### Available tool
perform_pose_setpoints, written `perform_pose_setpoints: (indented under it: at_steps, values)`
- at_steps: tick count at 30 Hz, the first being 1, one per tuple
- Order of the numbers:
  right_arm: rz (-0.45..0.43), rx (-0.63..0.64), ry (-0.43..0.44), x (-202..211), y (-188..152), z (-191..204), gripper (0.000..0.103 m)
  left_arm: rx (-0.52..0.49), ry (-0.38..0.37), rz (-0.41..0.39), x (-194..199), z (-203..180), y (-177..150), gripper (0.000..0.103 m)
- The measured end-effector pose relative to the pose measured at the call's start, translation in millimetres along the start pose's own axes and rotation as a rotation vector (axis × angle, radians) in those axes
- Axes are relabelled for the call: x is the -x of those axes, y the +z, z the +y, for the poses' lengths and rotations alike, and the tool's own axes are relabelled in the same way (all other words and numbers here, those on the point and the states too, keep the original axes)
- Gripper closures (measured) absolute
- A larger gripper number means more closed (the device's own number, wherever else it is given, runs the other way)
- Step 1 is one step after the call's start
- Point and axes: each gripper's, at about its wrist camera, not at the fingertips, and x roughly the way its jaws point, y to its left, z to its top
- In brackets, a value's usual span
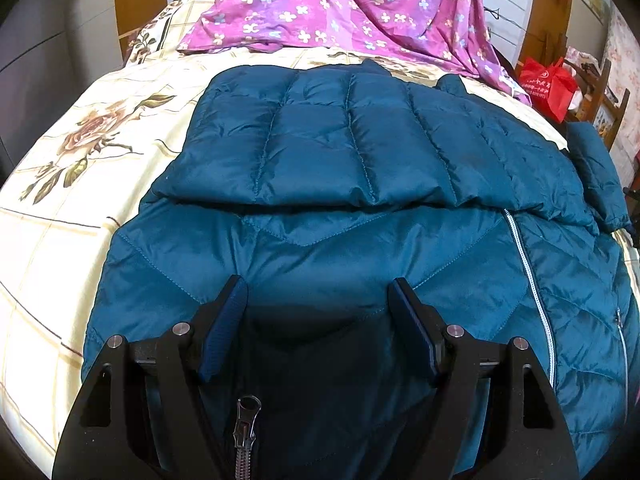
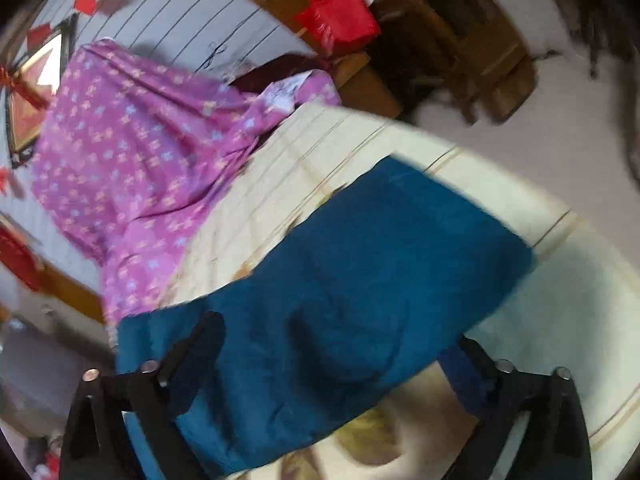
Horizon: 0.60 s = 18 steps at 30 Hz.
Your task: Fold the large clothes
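A teal quilted down jacket point(image 1: 360, 208) lies on a cream flowered bedsheet point(image 1: 68, 200). One sleeve point(image 1: 312, 144) is folded across its front. A white zipper point(image 1: 532, 280) runs down its right side and a dark zipper pull point(image 1: 246, 424) sits near the camera. My left gripper point(image 1: 318, 300) is open just above the jacket's near part, holding nothing. In the blurred right wrist view the other sleeve point(image 2: 360, 280) lies stretched out on the sheet point(image 2: 540, 320). My right gripper point(image 2: 336, 356) is open wide, its fingers either side of that sleeve.
A purple flowered cloth point(image 1: 340, 4) lies heaped at the far end of the bed and shows in the right wrist view point(image 2: 140, 152) too. A red bag point(image 1: 548, 84) and wooden furniture point(image 2: 460, 40) stand beside the bed on the right.
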Motion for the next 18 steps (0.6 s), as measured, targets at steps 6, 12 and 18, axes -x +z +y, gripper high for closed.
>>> perform_pose_setpoints:
  at_steps: [6, 12, 18]
  values:
    - [-0.032, 0.040, -0.067, -6.9, -2.8, 8.5, 0.038, 0.001, -0.001, 0.000, -0.1, 0.1, 0.0, 0.029]
    - [-0.097, 0.117, -0.136, 22.3, -19.1, 27.2, 0.092, 0.005, -0.006, 0.000, -0.6, 0.5, -0.2, 0.029]
    - [-0.293, 0.173, -0.240, 109.2, -14.8, 63.4, 0.093, 0.018, -0.020, -0.001, -0.6, 3.2, -0.4, 0.029]
